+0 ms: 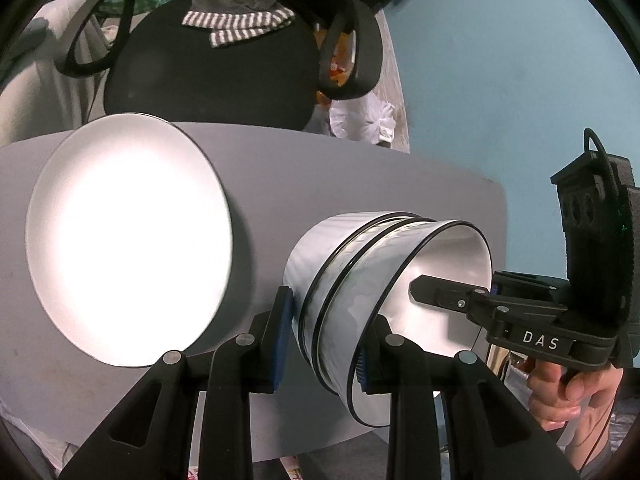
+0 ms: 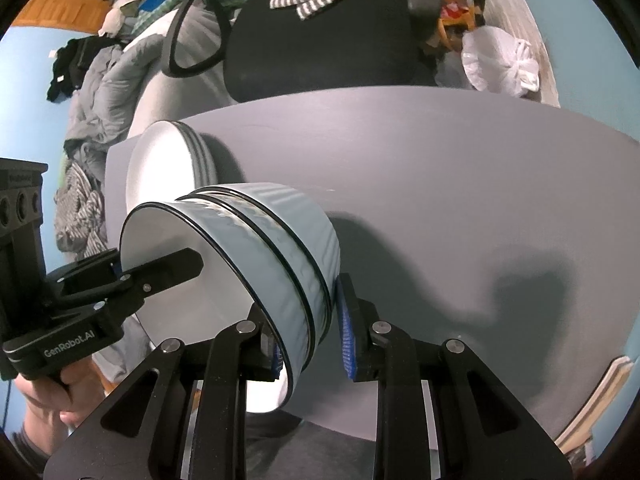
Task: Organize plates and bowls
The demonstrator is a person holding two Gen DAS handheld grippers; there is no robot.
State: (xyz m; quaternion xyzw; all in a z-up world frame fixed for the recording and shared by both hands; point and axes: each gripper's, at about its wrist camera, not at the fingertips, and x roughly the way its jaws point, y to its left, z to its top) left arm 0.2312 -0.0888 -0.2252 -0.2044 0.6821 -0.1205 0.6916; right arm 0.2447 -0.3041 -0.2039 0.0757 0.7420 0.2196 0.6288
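Bowls (image 1: 360, 280), 3 nested, white w/ black rims, are held tilted above the grey tabletop (image 1: 360, 168). Left gripper (image 1: 324, 344) jaws pinch the stack wall at 6 o'clock; right gripper (image 2: 308, 328) jaws pinch the opposite rim. White plates (image 2: 168, 168) are stacked on the tabletop at 10 o'clock of the bowls. Black chair (image 2: 320, 52) sits beyond at 12.

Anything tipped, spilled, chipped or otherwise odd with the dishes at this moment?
Nothing stands out. The three nested bowls sit evenly, one wall gripped by each gripper; the plates are stacked neatly on the table. No spills or chips show.
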